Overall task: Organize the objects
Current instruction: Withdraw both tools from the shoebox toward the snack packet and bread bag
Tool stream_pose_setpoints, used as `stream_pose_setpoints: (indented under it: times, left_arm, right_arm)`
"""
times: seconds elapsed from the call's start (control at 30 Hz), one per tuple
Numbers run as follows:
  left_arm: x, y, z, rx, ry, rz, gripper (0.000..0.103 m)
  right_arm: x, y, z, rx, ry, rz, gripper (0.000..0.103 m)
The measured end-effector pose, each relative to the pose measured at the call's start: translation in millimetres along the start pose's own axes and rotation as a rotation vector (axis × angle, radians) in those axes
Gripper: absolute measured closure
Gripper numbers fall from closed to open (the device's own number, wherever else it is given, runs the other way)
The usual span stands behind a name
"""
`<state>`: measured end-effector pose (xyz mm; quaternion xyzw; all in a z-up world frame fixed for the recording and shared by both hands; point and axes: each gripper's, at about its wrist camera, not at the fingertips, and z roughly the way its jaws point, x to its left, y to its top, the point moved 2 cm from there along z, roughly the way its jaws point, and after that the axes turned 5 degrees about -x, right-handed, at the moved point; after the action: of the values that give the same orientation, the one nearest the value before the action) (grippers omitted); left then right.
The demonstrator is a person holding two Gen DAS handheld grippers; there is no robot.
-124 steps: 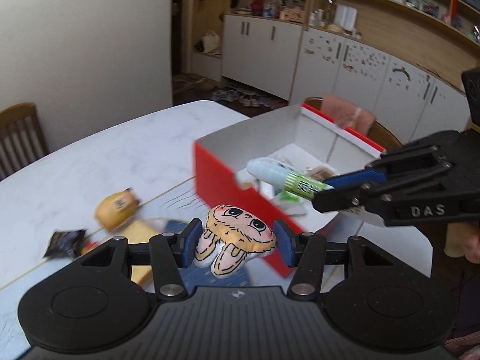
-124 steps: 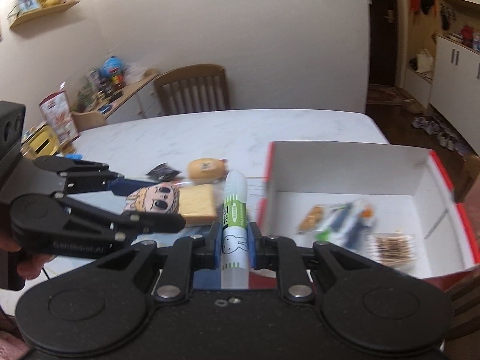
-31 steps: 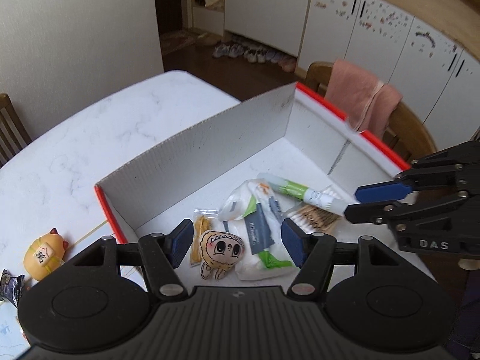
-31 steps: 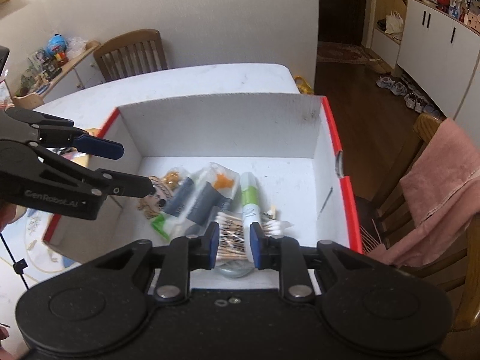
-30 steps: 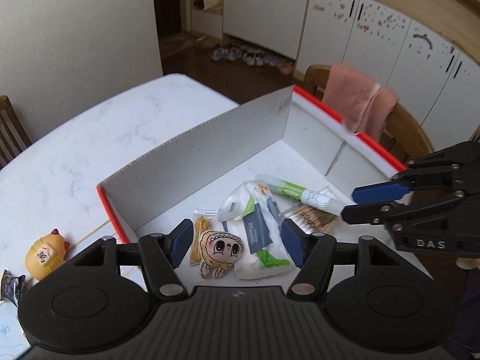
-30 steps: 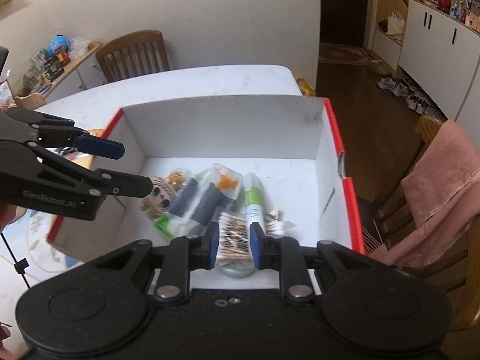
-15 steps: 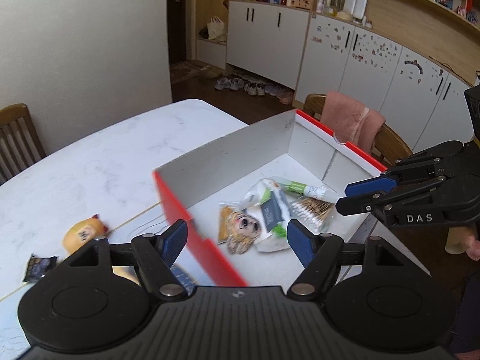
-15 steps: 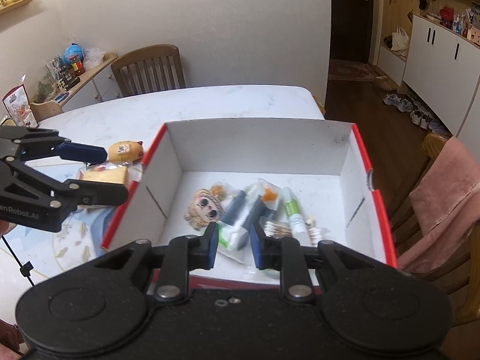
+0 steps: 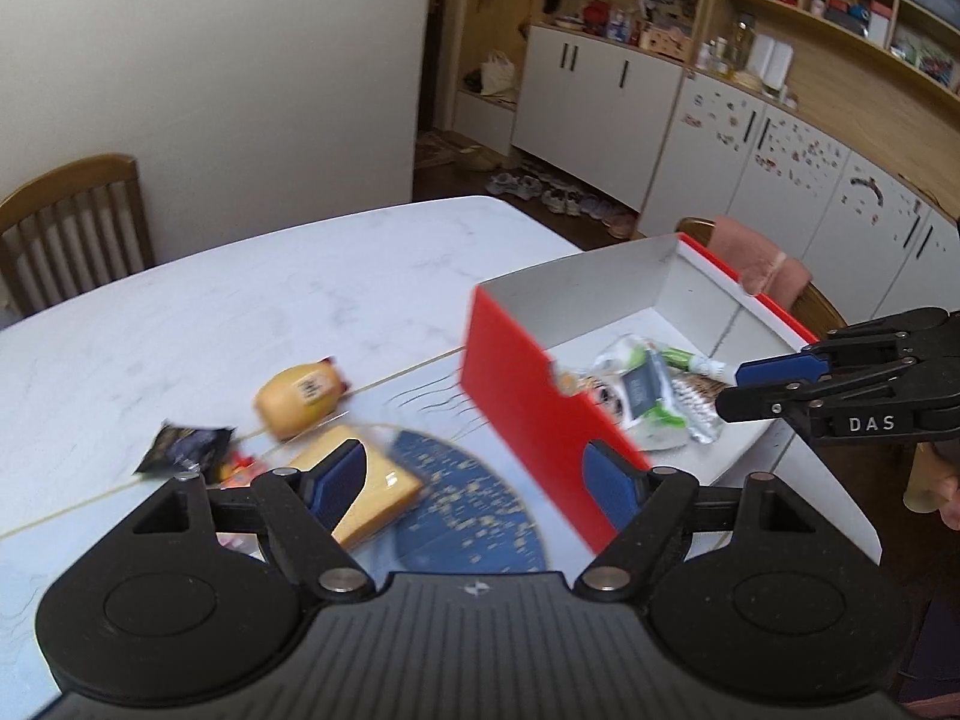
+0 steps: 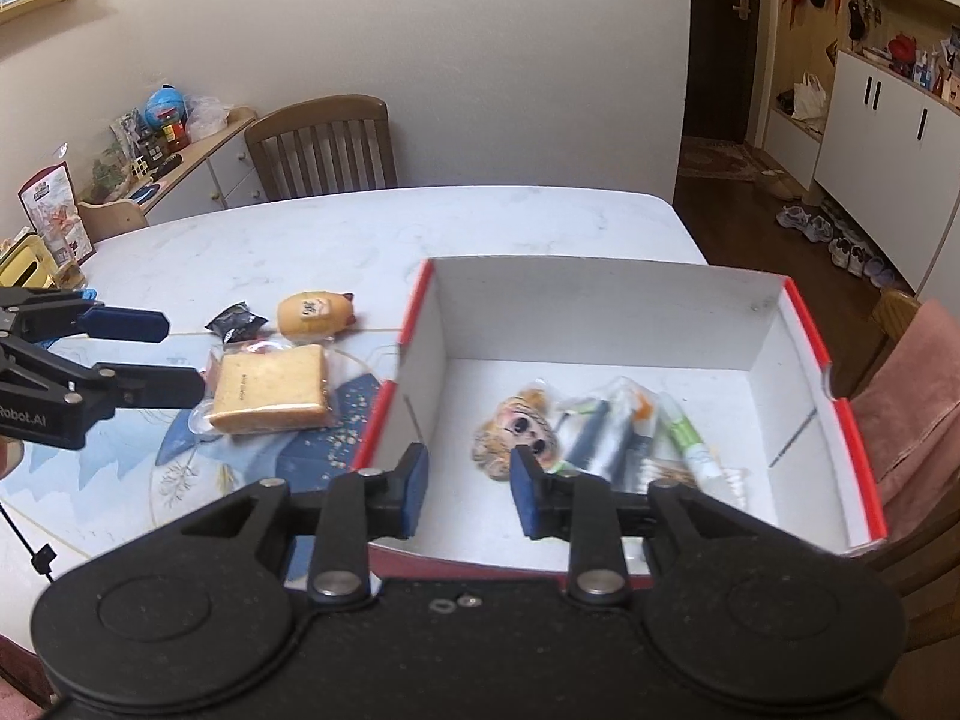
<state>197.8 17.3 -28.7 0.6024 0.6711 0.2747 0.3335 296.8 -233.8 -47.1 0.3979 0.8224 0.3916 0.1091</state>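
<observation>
A red box with white inside (image 10: 612, 318) stands on the table and also shows in the left wrist view (image 9: 522, 384). In it lie a doll-face toy (image 10: 516, 429), wrapped packets (image 10: 606, 429) and a green-and-white tube (image 10: 690, 441). On the table to its left lie a toast-shaped item (image 10: 270, 393), a yellow round toy (image 10: 315, 313) and a small black packet (image 10: 235, 319). My left gripper (image 9: 468, 483) is open and empty above the toast-shaped item (image 9: 366, 483). My right gripper (image 10: 468, 489) is open and empty over the box's near edge.
A blue patterned mat (image 9: 474, 510) lies under the toast-shaped item. Wooden chairs stand at the table's far side (image 10: 324, 144) and by the box, one with a pink cloth (image 10: 912, 396). A sideboard with clutter (image 10: 162, 144) is at the left.
Both grippers have let go of the doll-face toy and the tube in the box and drawn back. My left gripper has swung left, from the box to over the toast-shaped item.
</observation>
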Motion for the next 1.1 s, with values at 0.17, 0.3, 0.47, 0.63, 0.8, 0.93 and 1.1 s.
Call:
stream_pose_setpoints:
  times: [0.17,0.3,0.47,0.63,0.8,0.93,1.1]
  left_arm:
    - [32,-16,-13,0.003,0.025,-0.016,0.016]
    - [59,-28,-19,0.009,0.042,-0.041,0.015]
    - [92,-35,-23,-0.006,0.071,-0.066,0.010]
    - [118,-36,-19,-0.030,0.107,-0.061,0.000]
    - [144,-37,-4,-0.018,0.137,-0.061,0.000]
    - [164,-31,9,-0.018,0.151,-0.051,0.000]
    - [182,-25,29,-0.012,0.183,0.002,0.000]
  right_arm:
    - [24,2,3,-0.008,0.001,-0.014,0.047]
    - [41,4,11,0.002,0.001,-0.016,0.043]
    - [65,9,19,0.003,0.004,-0.027,0.026]
    - [89,16,30,0.002,-0.001,-0.039,0.014]
    - [111,21,42,0.012,0.009,-0.049,0.009]
    - [125,25,55,0.024,0.008,-0.047,0.006]
    - [137,35,75,0.038,-0.021,-0.022,0.001]
